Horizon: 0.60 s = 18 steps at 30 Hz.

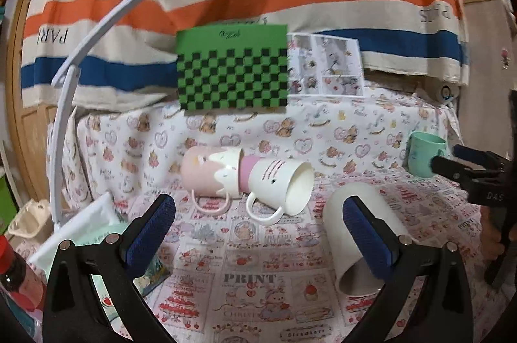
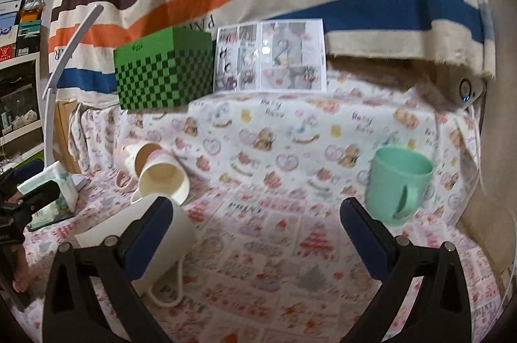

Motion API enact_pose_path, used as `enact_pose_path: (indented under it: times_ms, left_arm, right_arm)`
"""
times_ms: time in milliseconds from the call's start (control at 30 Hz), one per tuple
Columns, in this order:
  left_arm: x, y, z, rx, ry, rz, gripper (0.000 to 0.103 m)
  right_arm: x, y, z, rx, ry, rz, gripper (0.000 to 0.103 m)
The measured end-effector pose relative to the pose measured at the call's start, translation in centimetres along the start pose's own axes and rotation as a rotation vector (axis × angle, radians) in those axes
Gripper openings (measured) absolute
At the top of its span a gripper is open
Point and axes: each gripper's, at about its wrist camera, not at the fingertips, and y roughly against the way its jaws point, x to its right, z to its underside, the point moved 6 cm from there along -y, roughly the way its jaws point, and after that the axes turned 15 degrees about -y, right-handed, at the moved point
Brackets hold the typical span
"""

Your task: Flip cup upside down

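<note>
Mint cup (image 2: 399,183) stands upright at the counter's (image 2: 274,246) far right, just ahead of my released right tongs (image 2: 258,233), left tongs (image 1: 258,230) also released; I'd pinch its rim squarely before rolling it over.

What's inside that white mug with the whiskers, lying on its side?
The white mug looks empty: its mouth shows only bare cream wall. Its base end is tucked into the pink mug, so that part is hidden.
</note>
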Motion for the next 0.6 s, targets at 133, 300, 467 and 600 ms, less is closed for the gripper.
enact_pose_path:
  times_ms: [133,300,467,600]
  left_arm:
    - [-0.4,-1.7,0.3,-0.109,0.061,0.008,0.103]
    - [-0.7,-4.9,-1.7,-0.328,0.240,0.147,0.103]
    - [1.8,-7.2,-4.0,-0.455,0.153,0.198,0.103]
    - [4.5,-9.3,-4.1,-0.593,0.130,0.287,0.103]
  right_arm:
    - [1.1,0.7,-0.3,0.032,-0.023,0.008,0.103]
    - [2.7,0.6,-0.5,0.035,-0.087,0.054,0.103]
    - [4.0,0.4,-0.6,0.035,-0.142,0.106,0.103]
    - [4.1,0.5,-0.5,0.045,-0.145,0.128,0.103]
